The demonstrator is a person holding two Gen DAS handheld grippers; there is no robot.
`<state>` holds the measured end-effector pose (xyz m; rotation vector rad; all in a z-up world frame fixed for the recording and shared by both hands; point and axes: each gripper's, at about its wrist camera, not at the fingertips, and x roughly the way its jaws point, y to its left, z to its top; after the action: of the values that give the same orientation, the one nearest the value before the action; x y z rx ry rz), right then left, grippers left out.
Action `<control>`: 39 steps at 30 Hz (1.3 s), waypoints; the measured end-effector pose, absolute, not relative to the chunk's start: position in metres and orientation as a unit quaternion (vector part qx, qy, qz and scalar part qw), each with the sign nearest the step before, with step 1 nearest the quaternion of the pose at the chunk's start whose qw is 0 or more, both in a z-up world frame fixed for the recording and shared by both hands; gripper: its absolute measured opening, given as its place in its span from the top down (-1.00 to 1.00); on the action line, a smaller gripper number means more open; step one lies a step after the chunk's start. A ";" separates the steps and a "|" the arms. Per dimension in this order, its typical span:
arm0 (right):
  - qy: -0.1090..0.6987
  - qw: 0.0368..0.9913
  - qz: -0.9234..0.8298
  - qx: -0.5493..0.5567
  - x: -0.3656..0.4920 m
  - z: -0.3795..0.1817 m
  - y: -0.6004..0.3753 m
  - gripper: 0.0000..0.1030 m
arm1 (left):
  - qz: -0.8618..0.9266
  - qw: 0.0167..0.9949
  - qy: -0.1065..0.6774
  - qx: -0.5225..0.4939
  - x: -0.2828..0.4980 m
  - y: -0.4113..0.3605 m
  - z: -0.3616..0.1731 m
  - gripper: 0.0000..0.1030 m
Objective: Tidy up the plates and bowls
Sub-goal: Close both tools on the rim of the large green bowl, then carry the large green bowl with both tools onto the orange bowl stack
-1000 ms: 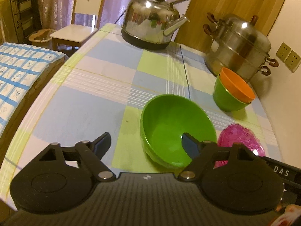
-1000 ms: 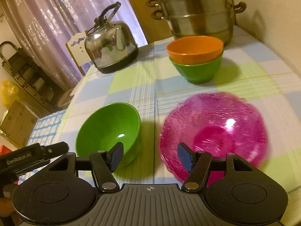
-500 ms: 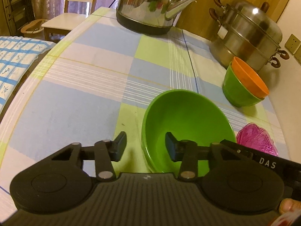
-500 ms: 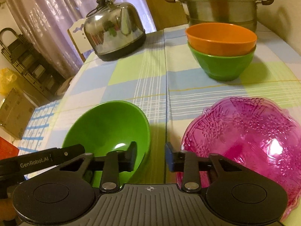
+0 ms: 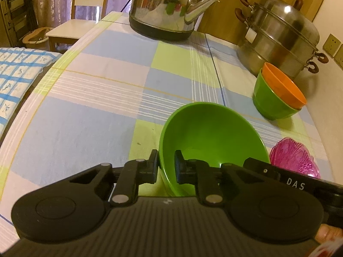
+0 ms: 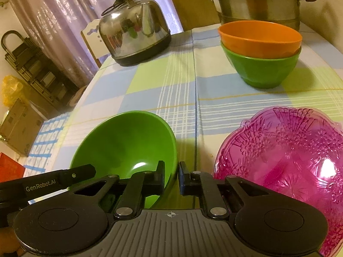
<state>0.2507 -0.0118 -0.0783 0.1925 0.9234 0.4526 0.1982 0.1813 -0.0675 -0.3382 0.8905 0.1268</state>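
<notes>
Both grippers have closed on the same loose green bowl, one at each side of its rim. The left gripper pinches the bowl's near left wall, one pad outside, one inside; its jaws have just been closing and now press the wall between them. The right gripper has done the same on the opposite rim, with one pad inside the bowl and one outside, so the rim sits clamped between its jaws. Taking it from two sides looks like a way to keep a smooth, rounded bowl level and stop it swinging from a single pinch. Well ahead of both sets of jaws stands the stack it probably belongs on: an orange bowl nested in a second green bowl, set just in front of the steel steamer pot. Just right of the right jaws lies the pink patterned plate, untouched on the checked tablecloth. The kettle sits far beyond, out of the way.
</notes>
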 end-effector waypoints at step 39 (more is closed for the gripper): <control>0.337 0.924 0.119 0.135 0.349 0.063 -0.127 0.78 | -0.039 0.936 0.337 -0.096 0.358 0.051 0.068 0.75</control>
<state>0.3491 -0.1271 0.0626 0.2772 0.6911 0.2440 0.3577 0.0510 0.0676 -0.1955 0.6897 -0.0802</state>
